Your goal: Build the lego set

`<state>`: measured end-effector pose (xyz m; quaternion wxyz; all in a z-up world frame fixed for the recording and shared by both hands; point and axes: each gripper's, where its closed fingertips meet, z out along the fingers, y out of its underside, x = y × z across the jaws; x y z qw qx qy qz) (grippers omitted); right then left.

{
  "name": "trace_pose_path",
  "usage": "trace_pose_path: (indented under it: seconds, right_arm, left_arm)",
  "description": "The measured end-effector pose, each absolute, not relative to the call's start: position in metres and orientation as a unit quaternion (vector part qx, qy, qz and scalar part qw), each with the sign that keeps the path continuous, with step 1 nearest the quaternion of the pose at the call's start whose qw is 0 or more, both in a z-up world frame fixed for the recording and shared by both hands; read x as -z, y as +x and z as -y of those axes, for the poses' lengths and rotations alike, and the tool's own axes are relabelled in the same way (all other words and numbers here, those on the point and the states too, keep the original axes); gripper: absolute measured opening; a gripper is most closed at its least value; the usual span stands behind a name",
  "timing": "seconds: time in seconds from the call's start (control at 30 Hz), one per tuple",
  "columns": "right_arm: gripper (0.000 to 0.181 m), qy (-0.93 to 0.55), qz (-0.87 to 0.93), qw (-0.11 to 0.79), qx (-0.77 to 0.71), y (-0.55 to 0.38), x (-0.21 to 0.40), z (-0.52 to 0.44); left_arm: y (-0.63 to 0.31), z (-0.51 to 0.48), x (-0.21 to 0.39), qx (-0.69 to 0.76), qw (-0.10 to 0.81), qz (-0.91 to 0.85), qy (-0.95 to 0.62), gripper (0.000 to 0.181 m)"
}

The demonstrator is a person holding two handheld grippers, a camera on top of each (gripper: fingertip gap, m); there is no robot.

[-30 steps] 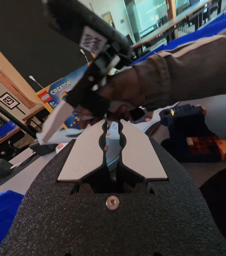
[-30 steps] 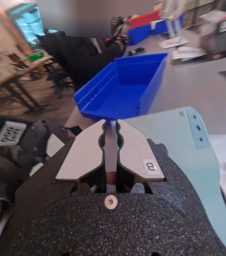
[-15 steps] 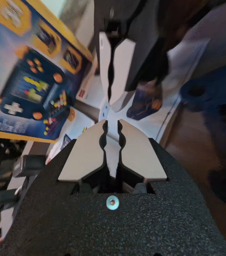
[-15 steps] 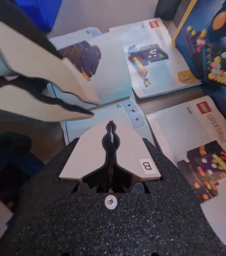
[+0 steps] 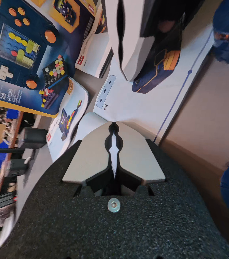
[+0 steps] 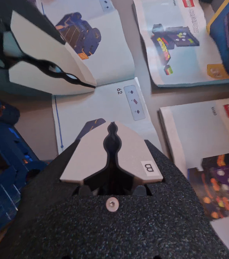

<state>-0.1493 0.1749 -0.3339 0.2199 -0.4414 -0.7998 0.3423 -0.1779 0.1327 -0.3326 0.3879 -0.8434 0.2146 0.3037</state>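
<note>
Both tongs hang tips-down over the open white instruction booklet (image 6: 104,103) lying flat on the grey surface (image 6: 36,129). The left tongs (image 5: 113,123) are pinched together on the lifted, curling page (image 5: 88,120) at the booklet's fold; the right tongs (image 6: 112,122) are closed too, and I cannot tell whether they grip any paper. In the right wrist view the left tongs come in from the left, their tips on the fold.

The dark blue, partly built brick model (image 6: 3,161) with orange accents stands off the booklet, just beside its left edge as the right tongs look, and slightly nearer. To my eye the right tongs have the shorter way to it, a sideways swing left; the model's long axis is hard to read through the blur.
</note>
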Motion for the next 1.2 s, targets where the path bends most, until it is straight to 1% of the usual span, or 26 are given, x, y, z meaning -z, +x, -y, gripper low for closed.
trace_pose_path:
  seconds: [0.07,0.1,0.17,0.23,0.27,0.4,0.57,0.8,1.2]
  right_arm:
    - [0.000,-0.408,0.819,0.254,-0.315,-0.158,0.323,-0.175]
    - [0.000,-0.389,0.821,0.258,-0.329,-0.165,0.315,-0.166]
    - [0.000,-0.348,0.822,0.231,-0.387,-0.177,0.309,-0.138]
    - [0.000,-0.329,0.829,0.214,-0.397,-0.188,0.323,-0.130]
    - [0.000,-0.339,0.838,0.203,-0.378,-0.191,0.333,-0.135]
    - [0.000,-0.362,0.831,0.163,-0.389,-0.193,0.335,-0.138]
    - [0.000,-0.352,0.835,0.185,-0.379,-0.193,0.335,-0.138]
    - [0.000,-0.355,0.834,0.179,-0.382,-0.193,0.335,-0.138]
    - [0.000,-0.349,0.836,0.190,-0.377,-0.192,0.335,-0.138]
  left_arm:
    - [-0.178,-0.133,0.333,-0.266,0.402,-0.194,-0.854,0.000]
    - [-0.178,-0.132,0.333,-0.253,0.405,-0.187,-0.858,0.000]
    - [-0.178,-0.132,0.333,-0.250,0.407,-0.185,-0.859,0.000]
    - [-0.178,-0.132,0.333,-0.260,0.405,-0.191,-0.856,0.000]
    - [-0.178,-0.132,0.333,-0.261,0.405,-0.191,-0.855,0.000]
    - [-0.178,-0.131,0.333,-0.250,0.405,-0.189,-0.859,0.001]
    - [-0.175,-0.123,0.332,-0.188,0.398,-0.177,-0.880,0.005]
    - [-0.173,-0.125,0.334,-0.207,0.406,-0.185,-0.871,0.002]
    - [-0.171,-0.122,0.334,-0.096,0.419,-0.122,-0.895,0.005]
